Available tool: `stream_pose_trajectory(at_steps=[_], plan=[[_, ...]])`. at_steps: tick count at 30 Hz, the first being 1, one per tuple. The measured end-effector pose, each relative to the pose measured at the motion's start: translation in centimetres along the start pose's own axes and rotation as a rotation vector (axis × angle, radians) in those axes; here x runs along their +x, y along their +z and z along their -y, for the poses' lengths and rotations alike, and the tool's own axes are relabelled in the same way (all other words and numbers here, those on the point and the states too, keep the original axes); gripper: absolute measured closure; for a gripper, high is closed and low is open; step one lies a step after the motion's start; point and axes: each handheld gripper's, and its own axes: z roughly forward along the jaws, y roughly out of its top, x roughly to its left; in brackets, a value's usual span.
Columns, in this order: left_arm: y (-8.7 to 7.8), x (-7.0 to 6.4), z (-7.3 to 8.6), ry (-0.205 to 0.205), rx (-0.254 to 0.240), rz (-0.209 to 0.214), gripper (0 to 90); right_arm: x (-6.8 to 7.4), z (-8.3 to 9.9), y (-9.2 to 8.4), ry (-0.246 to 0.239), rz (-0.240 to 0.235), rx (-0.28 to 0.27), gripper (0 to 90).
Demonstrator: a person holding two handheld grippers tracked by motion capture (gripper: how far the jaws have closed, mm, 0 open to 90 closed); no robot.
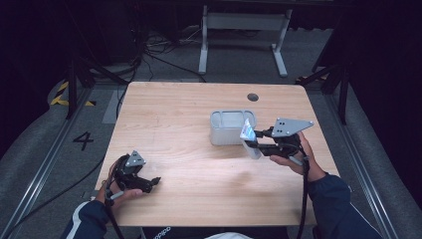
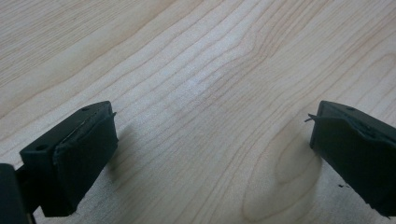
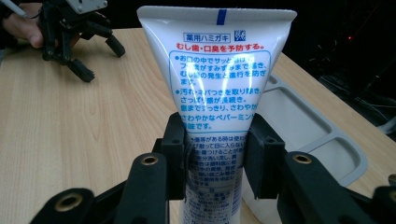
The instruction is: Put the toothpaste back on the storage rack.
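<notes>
A white toothpaste tube with blue and red Japanese print stands upright between my right gripper's jaws, which are shut on its lower half. In the high view that right gripper holds the tube just beside the right front corner of a grey tray. My left gripper rests low at the table's front left, held by a hand. In the left gripper view its jaws stand wide apart over bare wood, the left gripper open with nothing between them.
The grey tray's compartments lie to the right of the tube in the right gripper view. The wooden table has a small dark hole near its far edge. Cables and a white stand sit on the floor beyond.
</notes>
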Motion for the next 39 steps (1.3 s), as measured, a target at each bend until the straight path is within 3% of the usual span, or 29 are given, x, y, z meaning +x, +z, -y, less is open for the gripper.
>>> stream_pose_trajectory(at_steps=[16,39], plan=[[0.0,0.0,0.0,-0.008,0.002,0.008,0.9,-0.7,-1.7,-0.6,0.006,0.049,-0.069,65.2],[0.0,0.0,0.0,-0.007,0.003,0.008,0.9,-1.1,-4.7,0.6,-0.017,0.054,-0.122,65.2]])
